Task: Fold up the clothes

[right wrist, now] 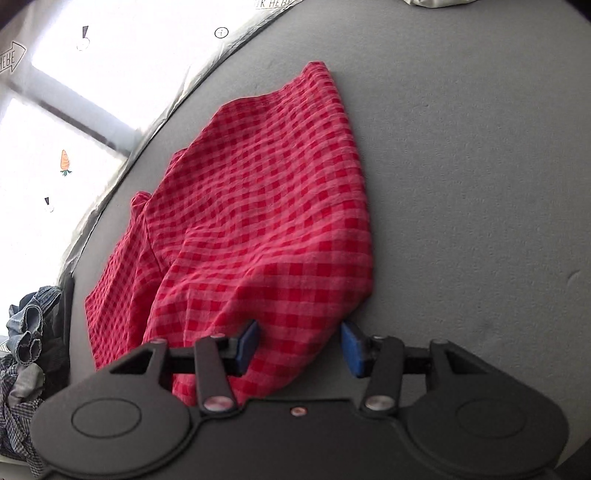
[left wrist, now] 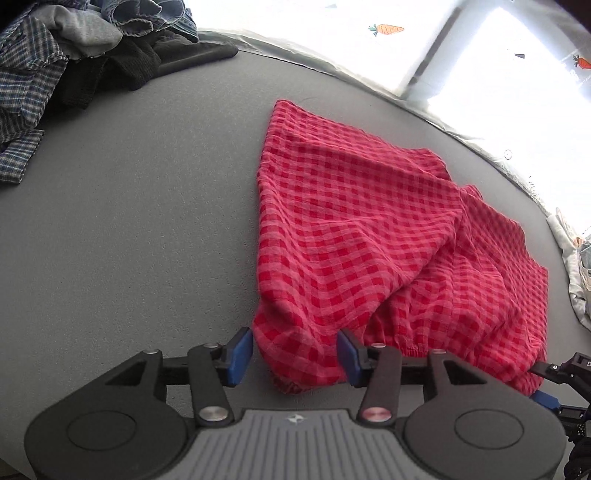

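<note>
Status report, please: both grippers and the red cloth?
Left gripper and right gripper: jaws open, straddling near edge of red checked cloth. Cloth flat on grey table, rumpled. Clothes pile far off, nothing blocking.

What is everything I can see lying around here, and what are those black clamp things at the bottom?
Red-and-pink checked cloth garment: one, lying rumpled on the grey surface, its near hem between both clamps' blue pads.
Heap of unfolded clothes: one pile, blue plaid, grey, black and denim pieces, far left corner in the left view.
Pale crumpled cloth: one, whitish, right edge of the left view.
Grey felt-like table surface: one, under everything.
Bright white backdrop with small carrot pictures: beyond the table's far edge.
Left gripper: one, black with blue pads, jaws open, hem between them.
Right gripper: one, the same make, jaws open, hem between them.
</note>
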The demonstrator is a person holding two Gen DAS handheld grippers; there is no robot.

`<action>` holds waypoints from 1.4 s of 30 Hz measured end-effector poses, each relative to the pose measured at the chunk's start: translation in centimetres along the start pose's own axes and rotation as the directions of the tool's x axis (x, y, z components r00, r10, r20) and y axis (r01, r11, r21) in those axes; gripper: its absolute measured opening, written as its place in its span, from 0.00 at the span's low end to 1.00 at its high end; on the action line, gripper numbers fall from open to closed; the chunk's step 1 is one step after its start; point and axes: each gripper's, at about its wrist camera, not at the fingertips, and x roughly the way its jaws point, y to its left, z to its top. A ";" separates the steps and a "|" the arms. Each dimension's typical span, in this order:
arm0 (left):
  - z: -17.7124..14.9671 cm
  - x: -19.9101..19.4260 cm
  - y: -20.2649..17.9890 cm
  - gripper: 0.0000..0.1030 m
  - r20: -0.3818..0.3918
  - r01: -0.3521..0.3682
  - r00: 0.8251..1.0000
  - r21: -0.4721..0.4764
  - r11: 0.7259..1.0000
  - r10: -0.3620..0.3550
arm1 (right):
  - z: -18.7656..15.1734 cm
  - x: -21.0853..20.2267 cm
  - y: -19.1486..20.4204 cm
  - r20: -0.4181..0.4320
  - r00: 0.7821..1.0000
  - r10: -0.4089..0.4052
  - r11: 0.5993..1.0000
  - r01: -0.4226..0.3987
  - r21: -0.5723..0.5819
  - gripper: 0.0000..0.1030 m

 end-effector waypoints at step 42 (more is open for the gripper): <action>1.1 3.9 0.2 0.60 -0.121 -0.049 0.991 0.048 0.998 0.054 | -2.1 2.3 7.5 0.097 0.995 -0.006 0.812 0.061 -0.580 0.38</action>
